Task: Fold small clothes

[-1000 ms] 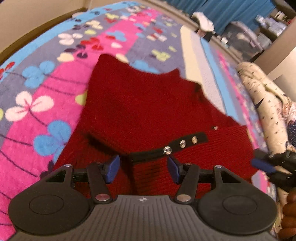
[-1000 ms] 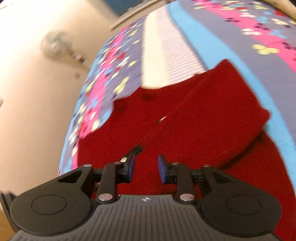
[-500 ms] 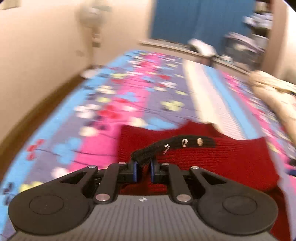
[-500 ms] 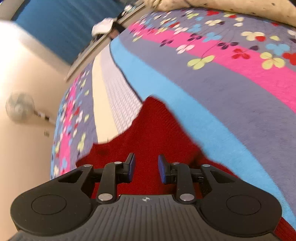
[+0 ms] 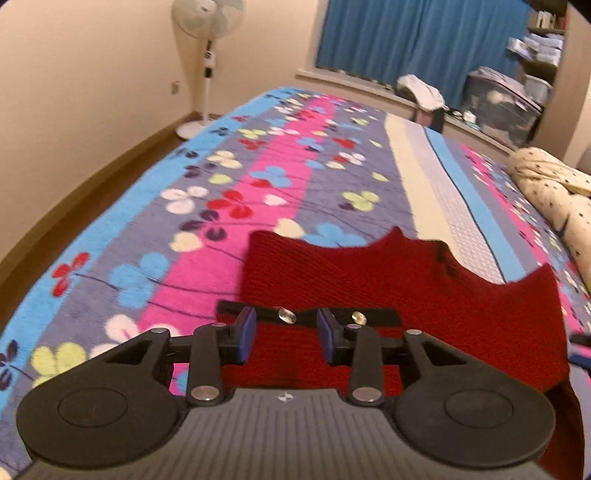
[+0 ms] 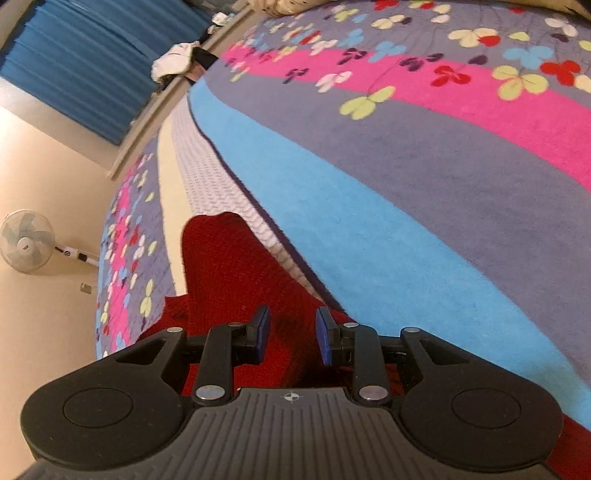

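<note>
A red knit garment (image 5: 388, 295) lies folded on the flowered bedspread (image 5: 229, 206). A black strap with silver snaps (image 5: 376, 316) runs across the garment's near part, just past my fingertips. My left gripper (image 5: 286, 334) hovers over it with jaws opening; one snap shows in the gap and the pads do not press on anything. In the right wrist view the red garment (image 6: 229, 266) reaches under my right gripper (image 6: 291, 336). That gripper stands partly open above the knit, near the garment's edge by the blue stripe (image 6: 362, 258), and grips nothing.
A standing fan (image 5: 208, 33) is by the wall beyond the bed's far left corner. Blue curtains (image 5: 424, 40) hang over a window ledge with a white cloth (image 5: 421, 92) and storage boxes (image 5: 498, 99). A cream spotted quilt (image 5: 554, 192) lies at the right.
The left gripper shut on the black strap half a second ago and has since let it go, so the strap lies flat. The right gripper rolled and shifted toward the garment's right edge.
</note>
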Motion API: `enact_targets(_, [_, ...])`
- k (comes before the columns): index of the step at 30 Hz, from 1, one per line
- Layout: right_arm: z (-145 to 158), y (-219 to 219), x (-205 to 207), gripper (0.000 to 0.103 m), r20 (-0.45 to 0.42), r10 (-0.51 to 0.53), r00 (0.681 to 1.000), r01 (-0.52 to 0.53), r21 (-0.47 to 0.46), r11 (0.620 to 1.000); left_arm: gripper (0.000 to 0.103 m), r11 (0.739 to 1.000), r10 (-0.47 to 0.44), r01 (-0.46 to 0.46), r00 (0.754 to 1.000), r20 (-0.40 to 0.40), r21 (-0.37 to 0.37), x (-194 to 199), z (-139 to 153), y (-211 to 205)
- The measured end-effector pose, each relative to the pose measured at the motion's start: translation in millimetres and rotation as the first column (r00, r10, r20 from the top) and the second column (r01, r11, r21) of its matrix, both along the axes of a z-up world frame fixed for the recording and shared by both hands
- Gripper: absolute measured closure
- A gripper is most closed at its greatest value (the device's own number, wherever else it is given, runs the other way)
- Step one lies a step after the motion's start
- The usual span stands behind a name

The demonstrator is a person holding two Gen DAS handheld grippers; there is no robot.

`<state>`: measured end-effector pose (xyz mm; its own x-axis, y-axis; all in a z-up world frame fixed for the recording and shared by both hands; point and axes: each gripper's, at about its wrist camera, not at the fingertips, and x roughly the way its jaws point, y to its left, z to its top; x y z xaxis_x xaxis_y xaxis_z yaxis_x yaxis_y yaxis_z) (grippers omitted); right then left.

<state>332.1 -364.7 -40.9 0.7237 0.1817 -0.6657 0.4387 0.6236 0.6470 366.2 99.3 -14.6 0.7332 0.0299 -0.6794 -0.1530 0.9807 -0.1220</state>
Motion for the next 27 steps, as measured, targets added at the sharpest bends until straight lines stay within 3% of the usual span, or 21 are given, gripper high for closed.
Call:
enact_targets(3, [1,9,11,0.063,0.031,0.065,0.997,-0.064,-0.031,0.997,0.063,1.0,-0.026,0.026,1.0,0.0,-0.007,-2,0,-6])
enact_targets(10, [18,27,22,0.061,0.102,0.155,0.983,-0.137,-0.164,0.977,0.063,0.999,-0.033,0.033,0.999,0.02,-0.019,-2,1,-8])
enact_targets(14, [24,45,33,0.061,0.15,0.291,0.945,-0.244,-0.271,0.931,0.063,0.999,-0.024,0.025,0.999,0.03,-0.02,-2,2,-7])
enact_targets(17, [9,51,52,0.061,0.112,0.374,0.92,-0.331,-0.285,0.899,0.063,0.999,-0.034,0.034,0.999,0.04,-0.003,-4,4,-9])
enact_targets(20, [-11,36,68,0.074,0.063,0.35,0.934,-0.316,-0.307,0.898,0.063,0.999,-0.041,0.041,0.998,0.047,0.011,-4,4,-11])
enact_targets(22, [-24,25,76,0.077,-0.004,0.299,0.954,-0.278,-0.38,0.882,0.063,0.999,-0.046,0.046,0.998,0.047,0.016,-4,3,-12])
enact_targets(24, [-35,15,79,0.093,-0.036,0.24,0.97,-0.231,-0.434,0.871,0.063,0.998,-0.055,0.054,0.997,0.047,0.024,-4,2,-14])
enact_targets(27, [-35,4,81,0.095,-0.028,0.212,0.977,-0.207,-0.378,0.903,0.063,0.997,-0.067,0.065,0.996,0.054,0.029,-3,3,-16])
